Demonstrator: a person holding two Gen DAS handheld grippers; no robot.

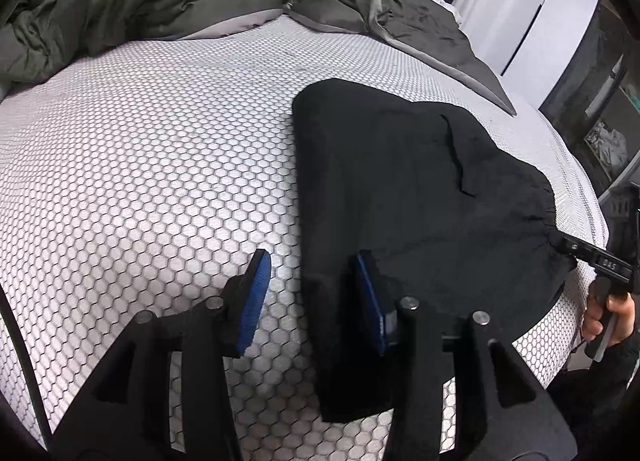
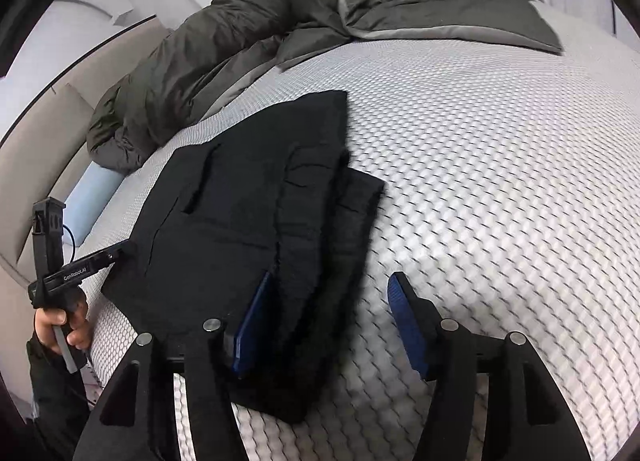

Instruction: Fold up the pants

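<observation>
In the left wrist view the left gripper (image 1: 312, 273) is hanging low over the bed (image 1: 160, 165), its jaws standing partly apart with the near edge of the pants (image 1: 400, 197) between them; the right blue pad (image 1: 370, 301) is lying on the black cloth and the left pad is sitting over bare mattress, neither visibly pinching. In the right wrist view the right gripper (image 2: 332, 301) is likewise straddling an edge of the pants (image 2: 248, 213), jaws fairly wide, its left pad half sunk against the dark fabric and hard to make out, the other one over the honeycomb cover. Nothing is being clamped there that I can see. The pants are lying folded into a compact dark stack near the bed's near edge, with a pocket slit showing on top; the layers are black on black, so their count is unclear. At each view's side the other gripper is reaching the far corner of the stack, held by a hand (image 2: 64, 325) with a dark sleeve, cut off by the lens rim. Farther back a rumpled olive duvet (image 2: 208, 49) is piled along the bed, and beyond it the room is blurring into pale panels.
</observation>
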